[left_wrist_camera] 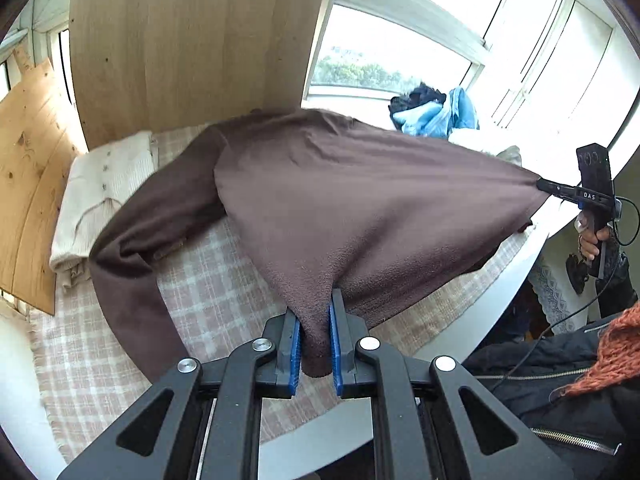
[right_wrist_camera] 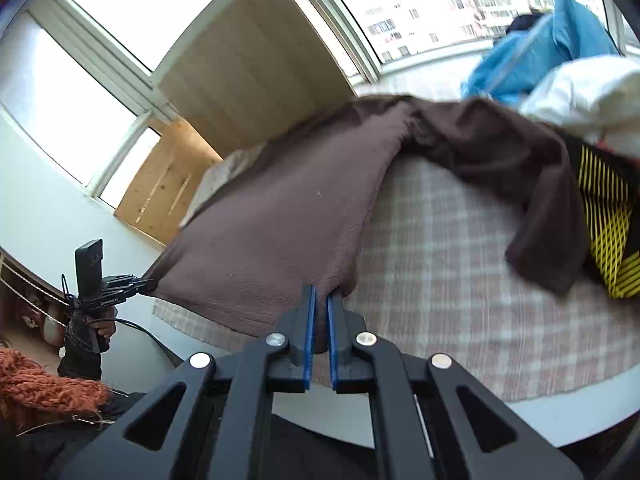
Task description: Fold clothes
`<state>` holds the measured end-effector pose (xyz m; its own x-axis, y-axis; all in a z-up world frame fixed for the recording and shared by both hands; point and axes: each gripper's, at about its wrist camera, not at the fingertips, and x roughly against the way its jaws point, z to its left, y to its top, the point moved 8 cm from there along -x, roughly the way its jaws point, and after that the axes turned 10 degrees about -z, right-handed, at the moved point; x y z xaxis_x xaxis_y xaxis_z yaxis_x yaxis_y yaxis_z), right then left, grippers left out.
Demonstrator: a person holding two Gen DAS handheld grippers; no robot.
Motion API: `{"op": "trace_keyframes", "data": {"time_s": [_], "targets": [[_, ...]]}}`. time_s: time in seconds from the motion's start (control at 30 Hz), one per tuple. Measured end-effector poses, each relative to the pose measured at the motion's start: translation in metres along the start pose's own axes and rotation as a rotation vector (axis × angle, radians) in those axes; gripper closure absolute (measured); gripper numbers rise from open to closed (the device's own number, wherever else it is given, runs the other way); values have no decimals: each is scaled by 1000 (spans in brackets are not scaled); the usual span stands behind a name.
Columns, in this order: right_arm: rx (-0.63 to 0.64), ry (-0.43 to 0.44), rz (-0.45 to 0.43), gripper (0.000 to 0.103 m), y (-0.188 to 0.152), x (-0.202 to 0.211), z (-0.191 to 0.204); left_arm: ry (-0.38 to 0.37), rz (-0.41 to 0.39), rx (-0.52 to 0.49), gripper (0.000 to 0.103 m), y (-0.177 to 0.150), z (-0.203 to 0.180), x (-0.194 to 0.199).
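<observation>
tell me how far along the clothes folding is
Done: one cream knit lies folded at the table's far left. In hand: the left gripper and right gripper each pinch the hem of the brown sweater, lifted off the checked cloth, not yet folded. Left: the blue, white and yellow-striped heap.

My left tool [left_wrist_camera: 314, 344] points steeply downward, its blue-padded jaws clamped on a bunched fold of the brown garment [left_wrist_camera: 340, 200] at the near edge. My right tool [right_wrist_camera: 320, 332] also angles downward, jaws pinched nearly together on the garment's hem. My left hand [right_wrist_camera: 102, 326] grips its handle on the left; my right hand [left_wrist_camera: 594, 240] holds its handle on the far right, tool level.
</observation>
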<state>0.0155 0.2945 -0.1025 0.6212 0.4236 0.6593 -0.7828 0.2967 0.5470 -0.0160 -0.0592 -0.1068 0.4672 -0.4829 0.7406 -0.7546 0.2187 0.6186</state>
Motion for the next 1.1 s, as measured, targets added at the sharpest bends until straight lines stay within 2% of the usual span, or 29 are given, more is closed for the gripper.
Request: {"op": "trace_keyframes", "data": {"time_s": [0.07, 0.17, 0.23, 0.3, 0.37, 0.4, 0.47, 0.53, 0.67, 0.83, 0.97, 1.03, 1.1], "targets": [[-57, -81, 106, 97, -27, -27, -31, -6, 114, 32, 92, -28, 6, -31], [-105, -65, 96, 97, -16, -29, -40, -10, 245, 82, 92, -58, 18, -69], [-55, -57, 54, 97, 2, -18, -29, -3, 238, 110, 92, -47, 24, -74], [-9, -83, 37, 97, 13, -10, -25, -2, 188, 78, 90, -24, 19, -62], [-12, -147, 79, 97, 2, -18, -42, 25, 190, 7, 76, -16, 16, -56], [-23, -177, 109, 97, -7, -25, -53, 42, 210, -14, 63, -21, 18, -57], [-75, -212, 174, 97, -31, -40, -77, 74, 253, -5, 63, -40, 26, -61], [-118, -220, 201, 97, -47, -48, -94, 92, 281, 43, 65, -66, 34, -62], [-132, -215, 222, 97, -51, -53, -102, 68, 316, 74, 65, -103, 32, -62], [-73, -244, 235, 97, -44, -52, -99, -23, 282, 90, 63, -105, 9, -70], [-138, -318, 172, 97, -27, -42, -128, 4, 303, 79, 63, -108, 8, -91], [-183, -344, 164, 97, -24, -43, -140, -9, 312, 66, 63, -110, 2, -94], [-124, -330, 191, 97, -27, -49, -129, -19, 309, 47, 63, -110, -3, -91]]}}
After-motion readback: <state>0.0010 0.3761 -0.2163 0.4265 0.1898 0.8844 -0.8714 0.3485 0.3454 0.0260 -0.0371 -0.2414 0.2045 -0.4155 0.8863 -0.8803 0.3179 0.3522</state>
